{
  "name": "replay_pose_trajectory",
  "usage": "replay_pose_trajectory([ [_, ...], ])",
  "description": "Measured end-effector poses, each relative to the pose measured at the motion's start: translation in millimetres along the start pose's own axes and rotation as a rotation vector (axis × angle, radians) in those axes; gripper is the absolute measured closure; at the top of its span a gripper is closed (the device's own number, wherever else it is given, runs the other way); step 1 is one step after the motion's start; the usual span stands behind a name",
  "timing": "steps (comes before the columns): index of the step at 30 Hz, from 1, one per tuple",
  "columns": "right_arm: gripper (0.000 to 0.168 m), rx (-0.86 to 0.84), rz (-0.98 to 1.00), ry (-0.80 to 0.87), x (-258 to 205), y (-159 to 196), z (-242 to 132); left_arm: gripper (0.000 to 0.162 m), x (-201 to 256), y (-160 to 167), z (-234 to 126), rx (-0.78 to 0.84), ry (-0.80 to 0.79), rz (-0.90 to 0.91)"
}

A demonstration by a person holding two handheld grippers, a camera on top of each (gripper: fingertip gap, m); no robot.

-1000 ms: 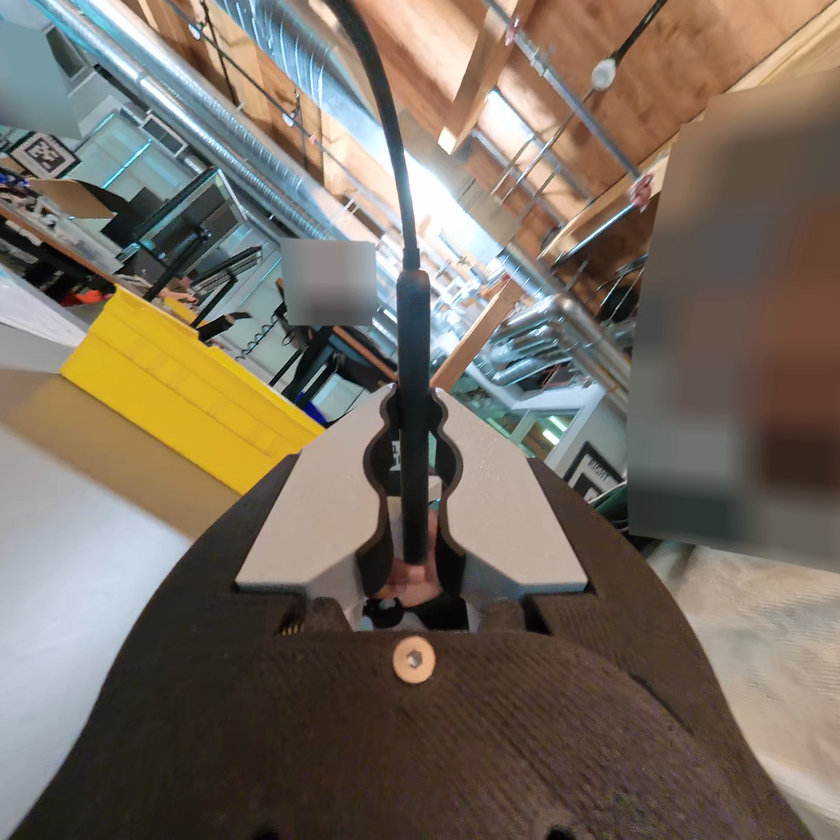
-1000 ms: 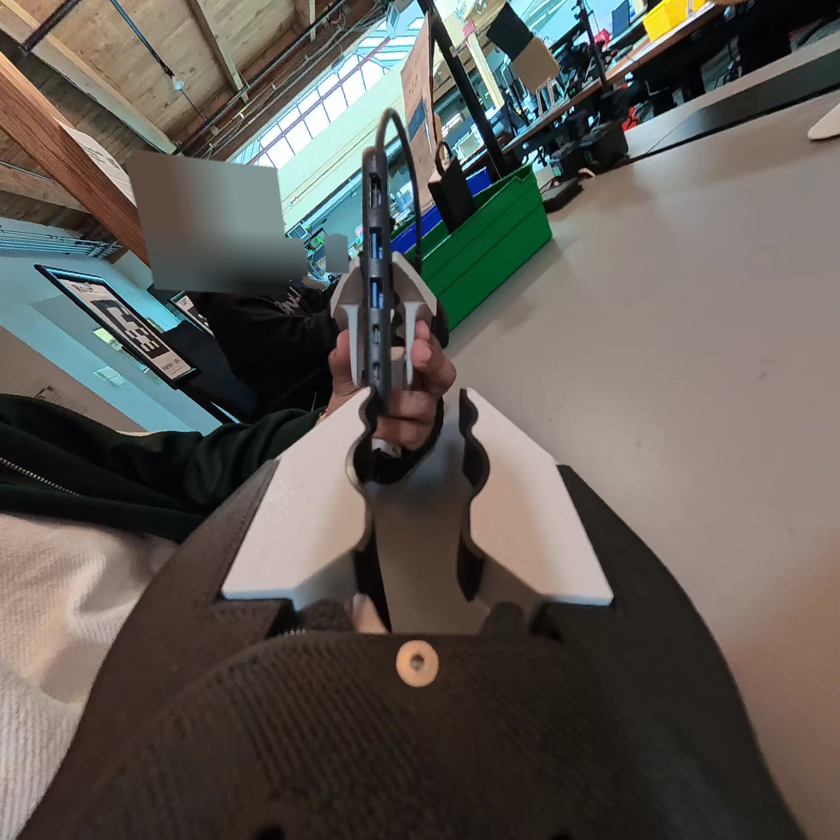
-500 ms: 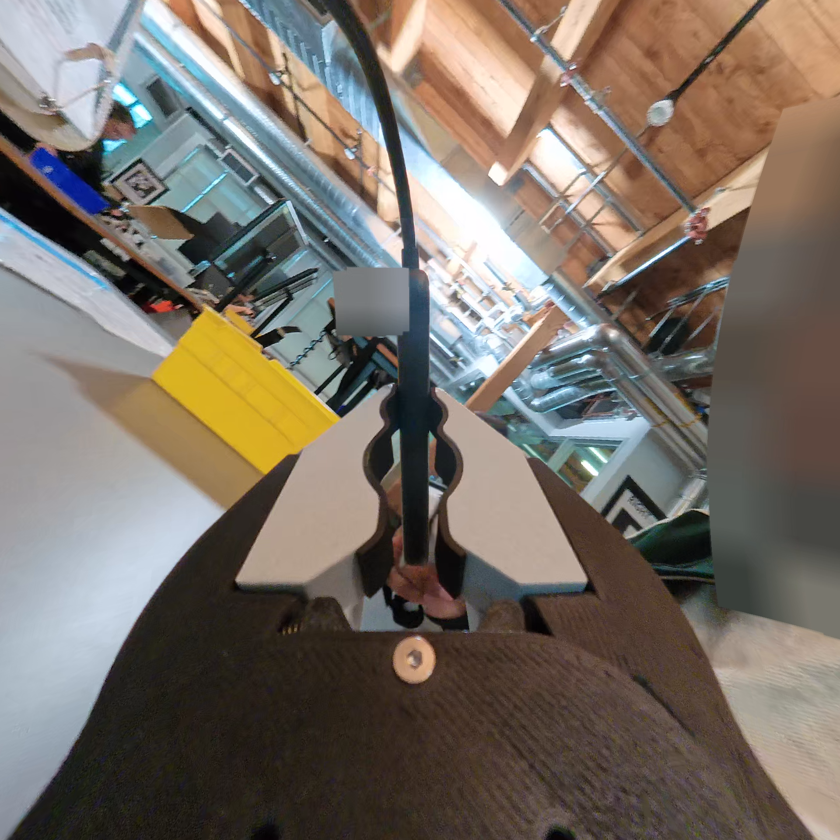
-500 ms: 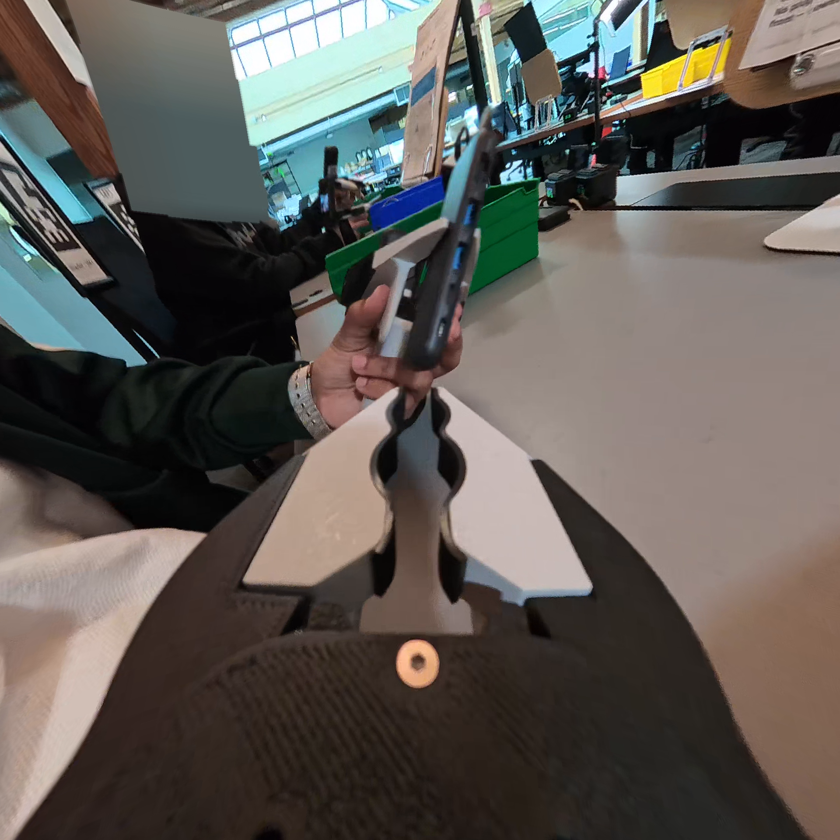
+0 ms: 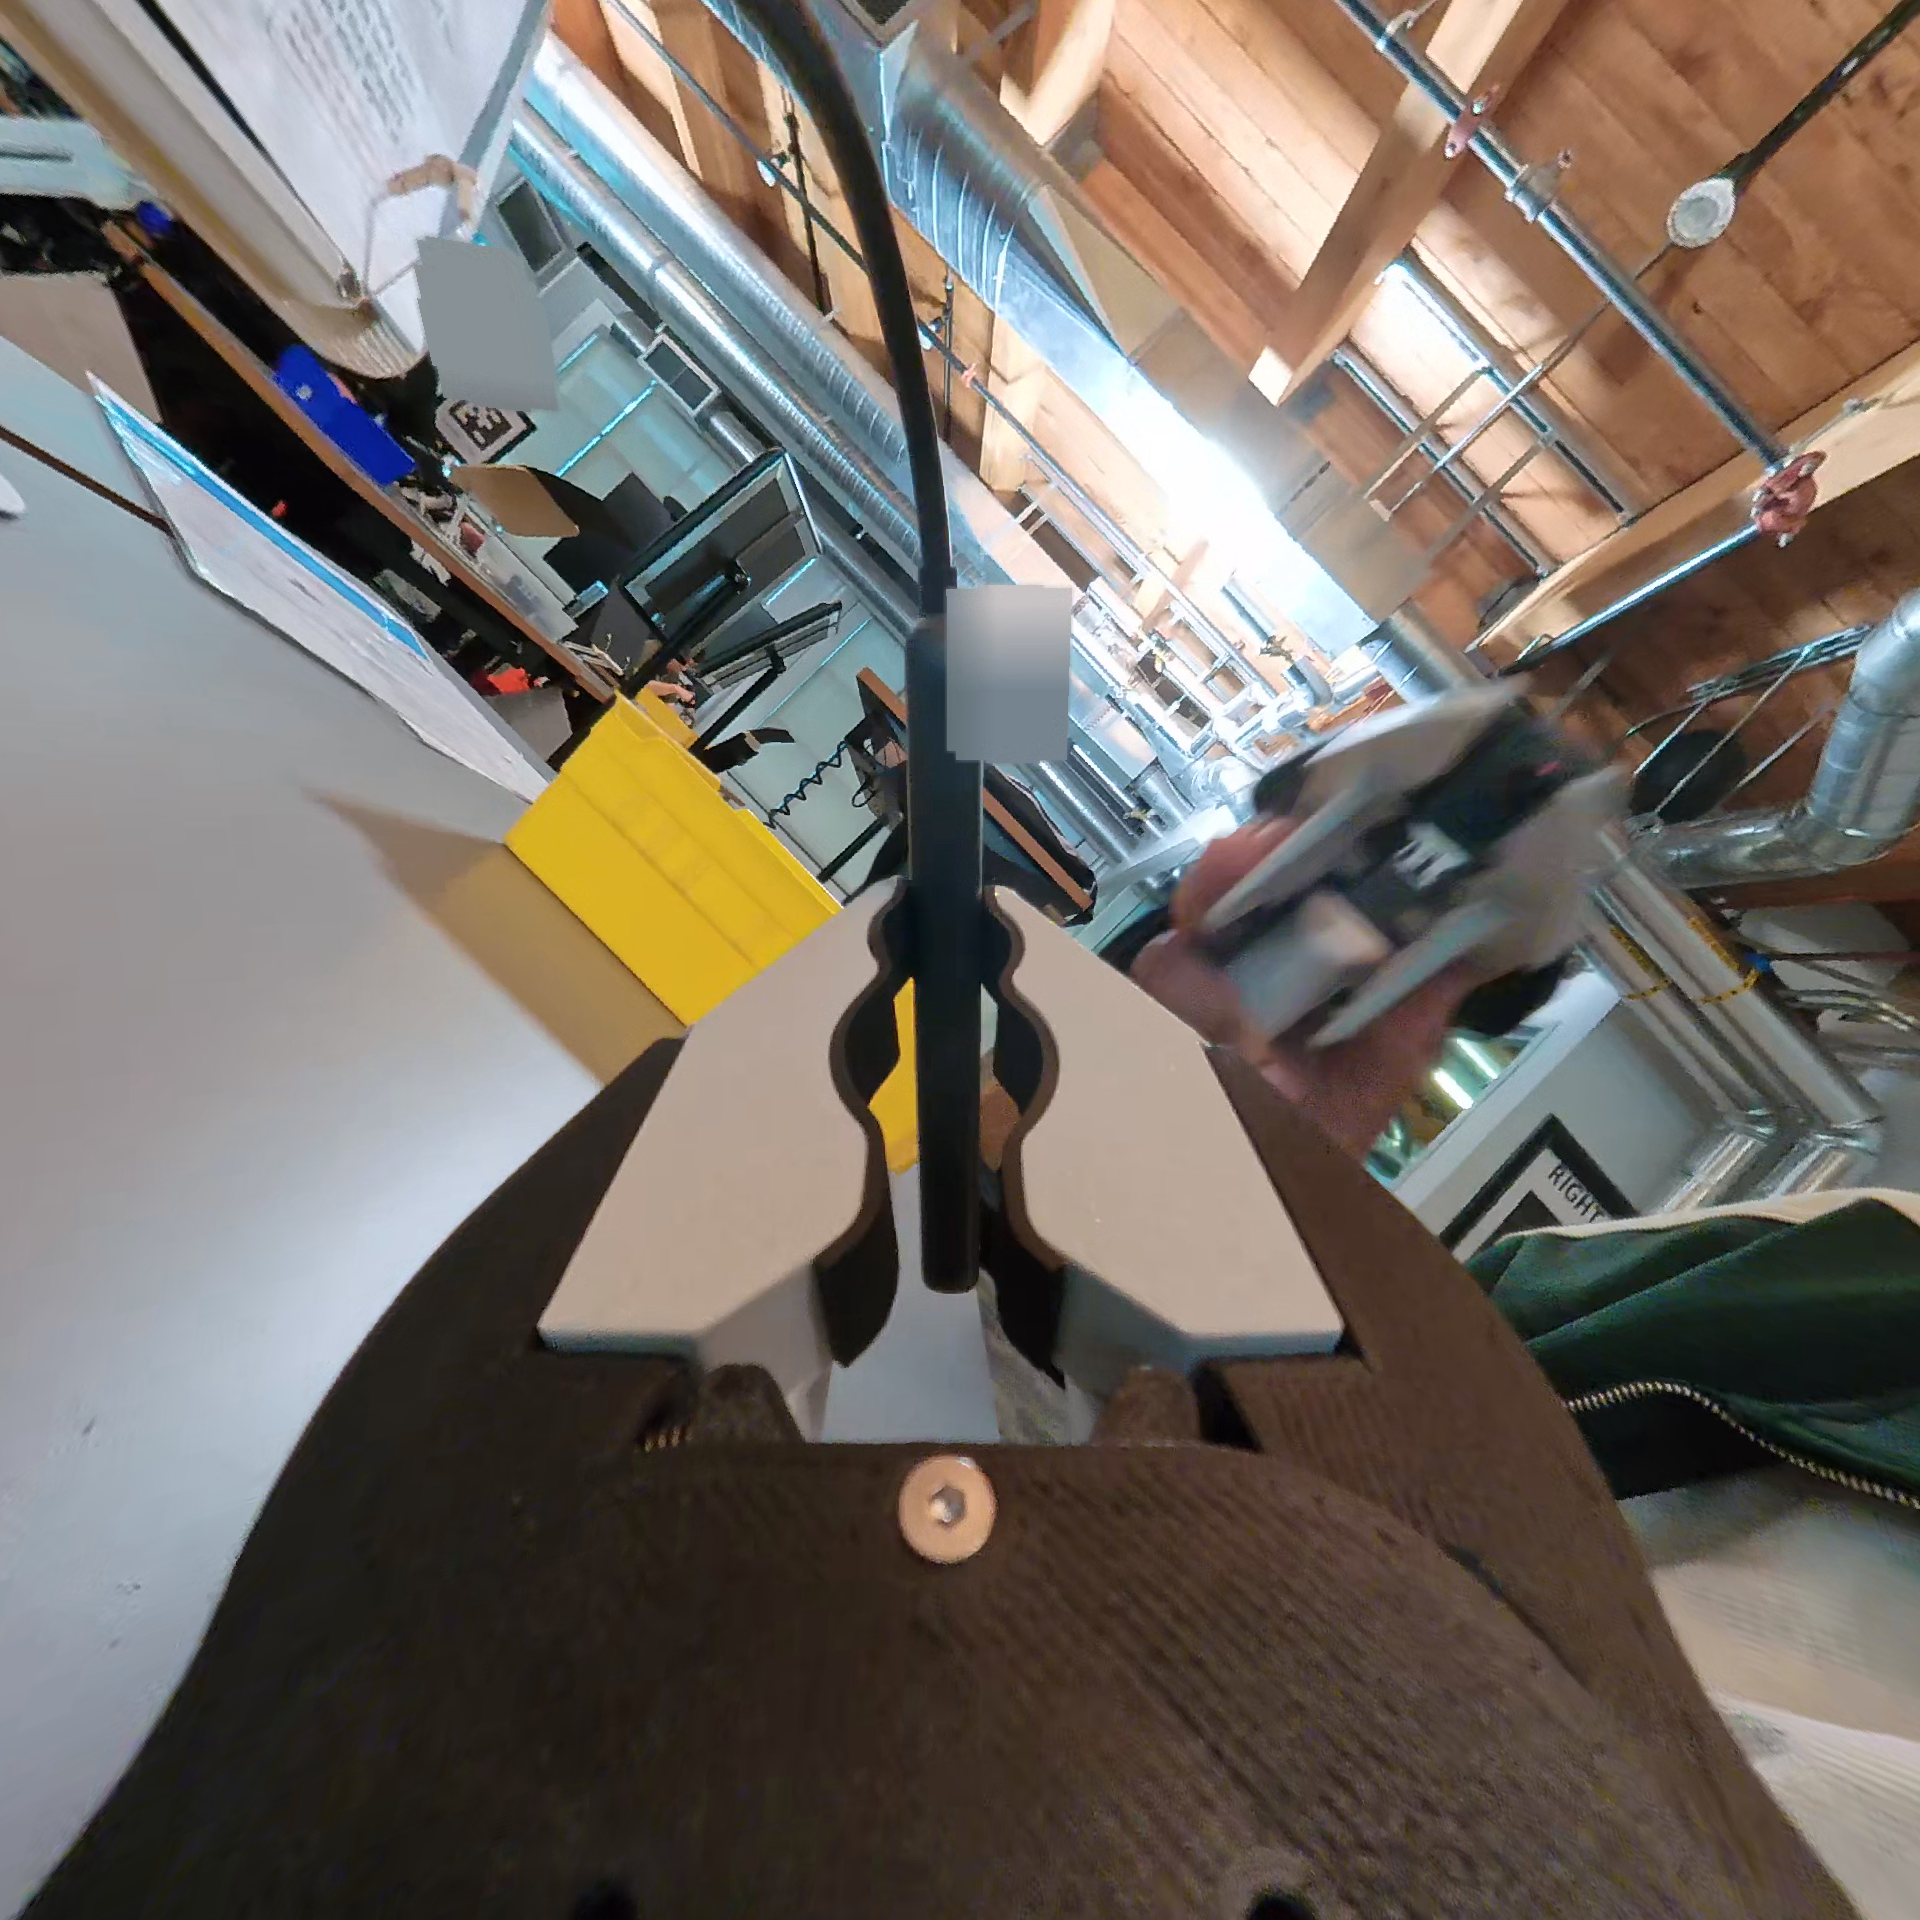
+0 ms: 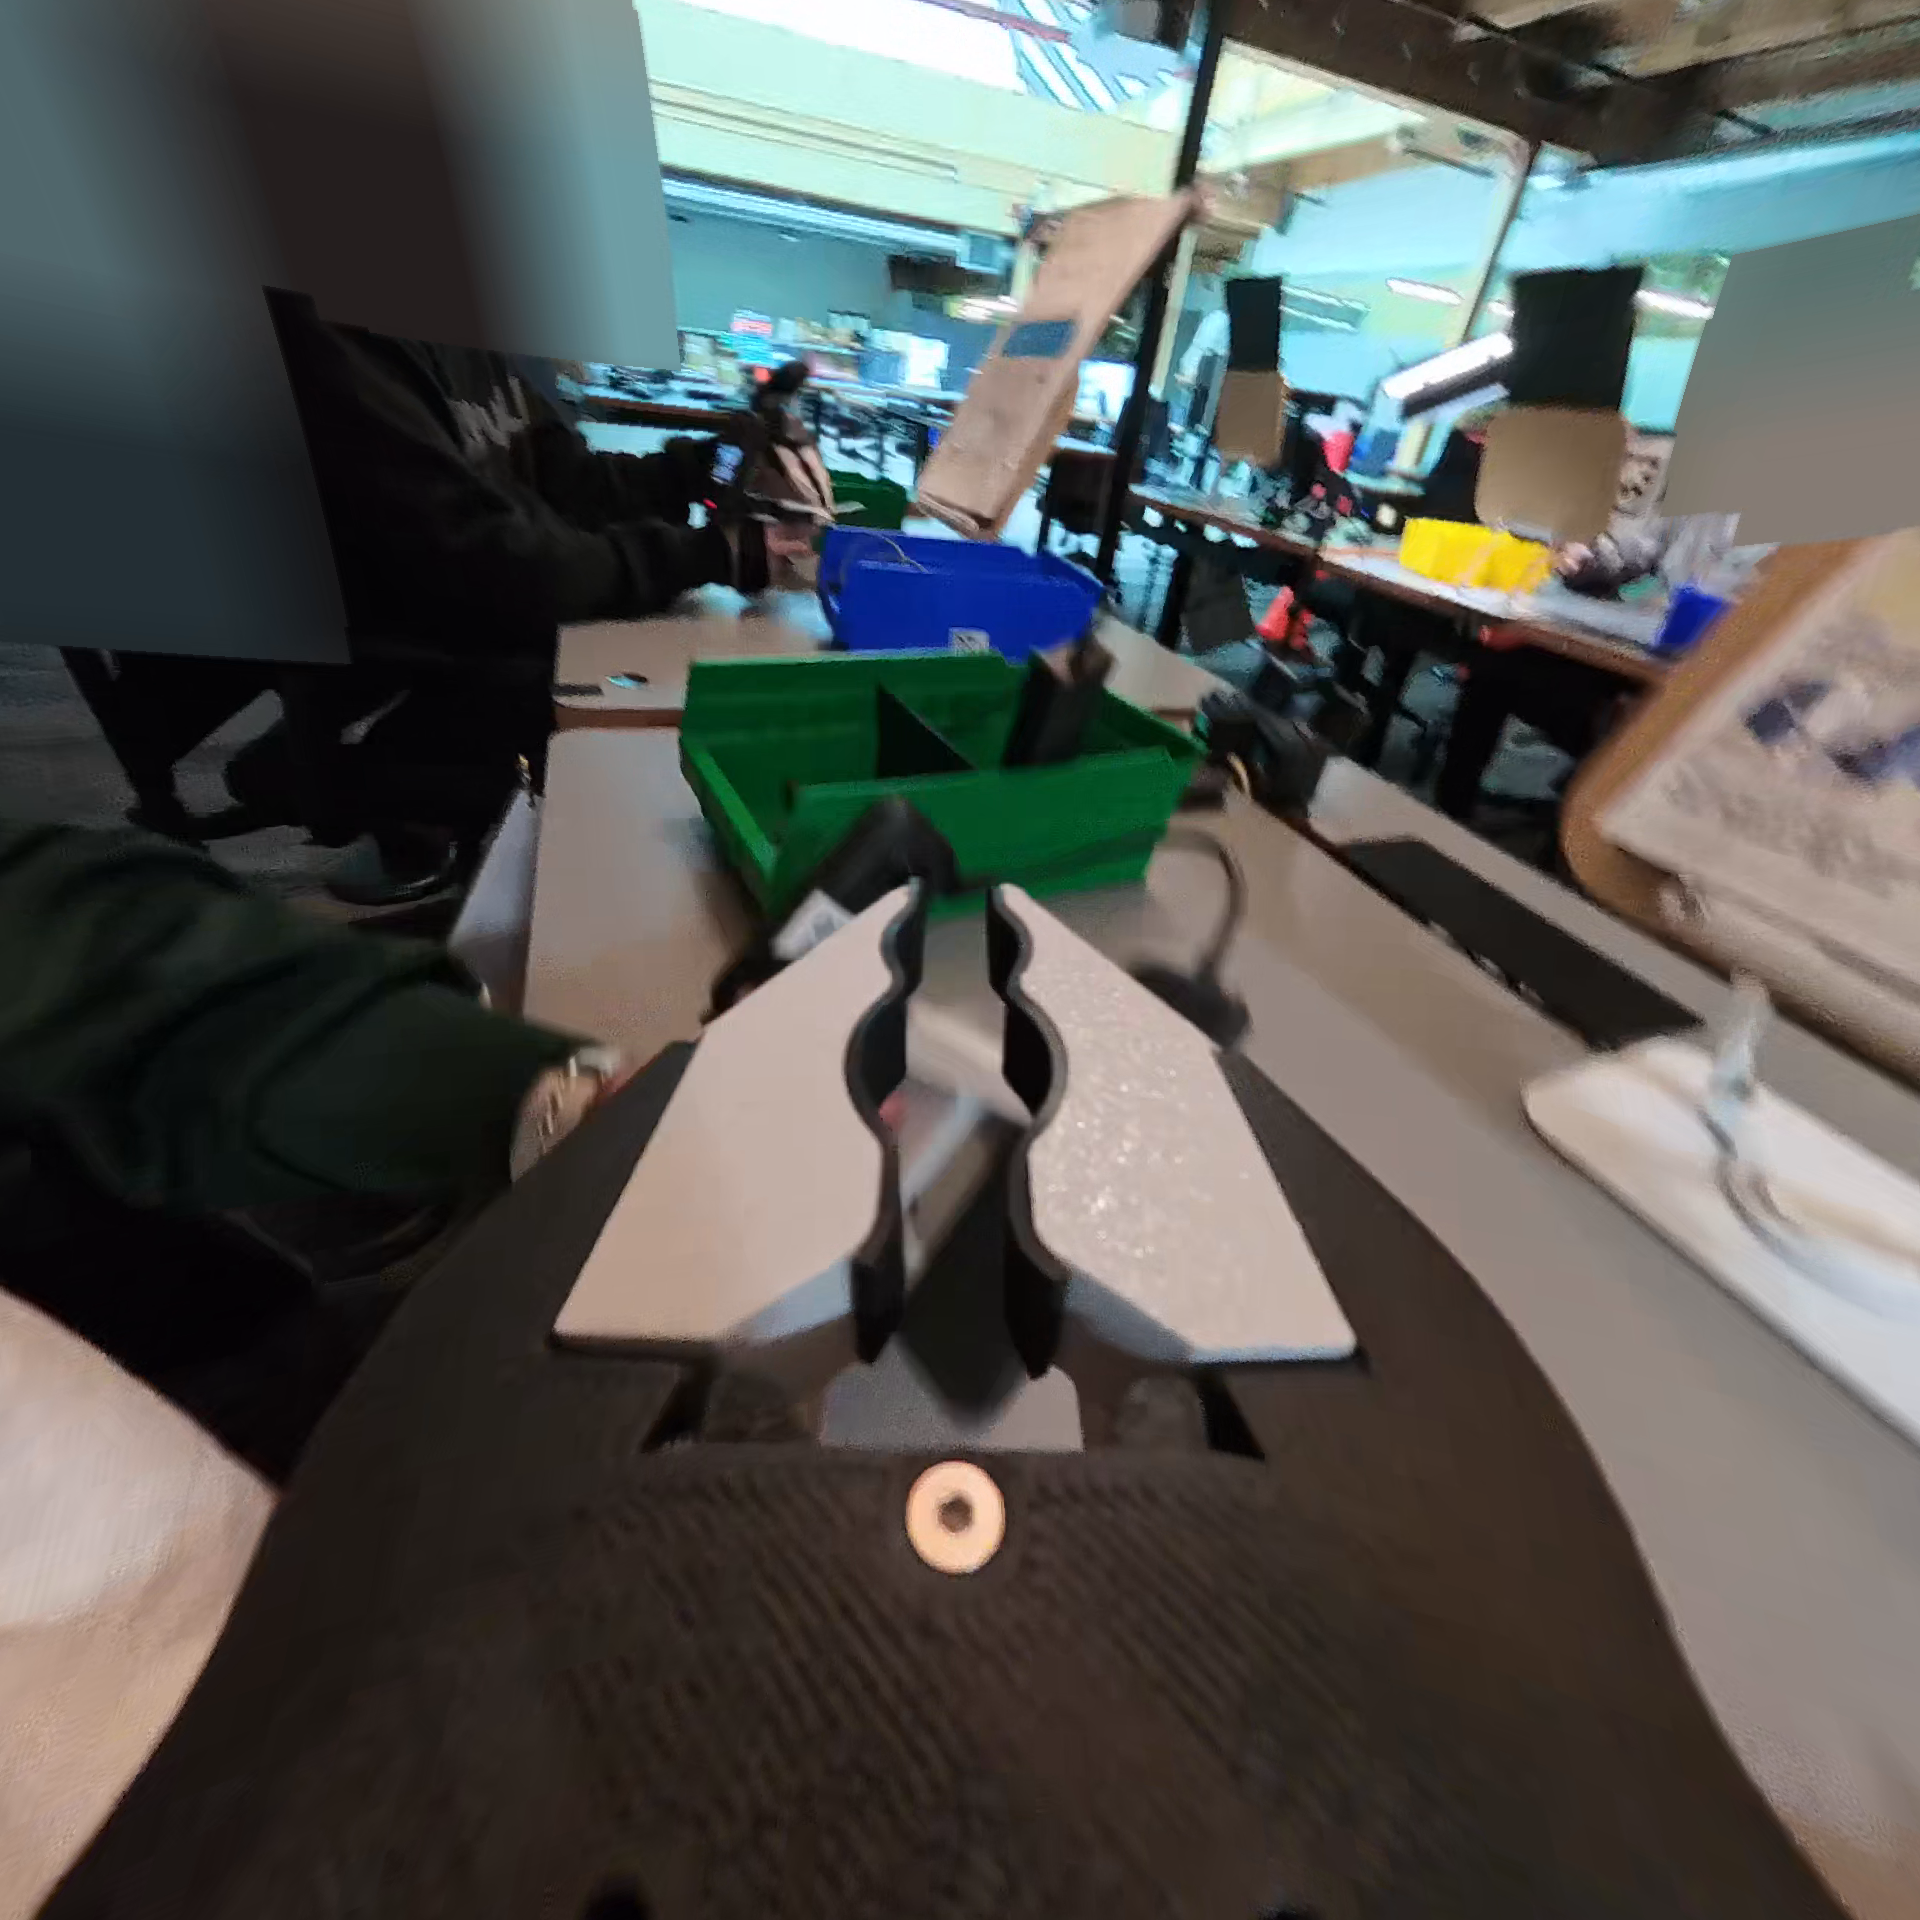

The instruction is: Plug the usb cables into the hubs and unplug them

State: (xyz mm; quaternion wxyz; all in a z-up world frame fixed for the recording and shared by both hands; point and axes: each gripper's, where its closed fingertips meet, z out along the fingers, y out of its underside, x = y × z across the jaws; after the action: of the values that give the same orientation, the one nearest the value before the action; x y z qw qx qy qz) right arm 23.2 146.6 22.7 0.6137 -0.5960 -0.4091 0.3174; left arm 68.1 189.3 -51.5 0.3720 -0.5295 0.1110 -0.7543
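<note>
My left gripper (image 5: 945,914) is shut on a slim dark hub (image 5: 945,1039) that stands up between its fingers. The hub's black cable (image 5: 894,312) curves up out of frame. My right gripper (image 6: 956,914) holds nothing, its jaws a narrow slit apart. In the left wrist view it is a blurred pale shape (image 5: 1403,883) in a hand, to the right of the hub. In the right wrist view a dark blurred part of the left gripper (image 6: 883,852) pokes out behind my fingers, with a cable loop (image 6: 1226,904) to its right.
A grey table (image 5: 208,1039) carries a yellow bin (image 5: 665,862) and a printed sheet (image 5: 291,592). The right wrist view shows a green bin (image 6: 935,769), a blue bin (image 6: 956,592), a black mat (image 6: 1507,935), a white stand base (image 6: 1662,1143) and a person in dark clothes (image 6: 468,520).
My right gripper went from wide open to nearly closed and swung to face down the table. The left gripper with the hub dropped behind its fingers. The right gripper came into the left wrist view.
</note>
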Motion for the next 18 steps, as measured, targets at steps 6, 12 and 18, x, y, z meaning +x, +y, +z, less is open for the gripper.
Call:
replay_pose_trajectory([
  [6,0.157,0.112,-0.064,-0.367,-63.7,-93.0,111.4,0.154,-16.3,5.1,2.3,-0.058,-0.010,-0.067],
  [12,0.149,-0.187,-0.051,-0.556,-94.1,-78.8,239.8,0.154,-18.6,-1.1,-0.3,-0.037,0.000,-0.096],
  [18,0.144,-0.635,-0.209,-0.472,-86.0,26.4,335.5,0.154,-18.0,1.9,2.6,-0.049,0.013,-0.121],
])
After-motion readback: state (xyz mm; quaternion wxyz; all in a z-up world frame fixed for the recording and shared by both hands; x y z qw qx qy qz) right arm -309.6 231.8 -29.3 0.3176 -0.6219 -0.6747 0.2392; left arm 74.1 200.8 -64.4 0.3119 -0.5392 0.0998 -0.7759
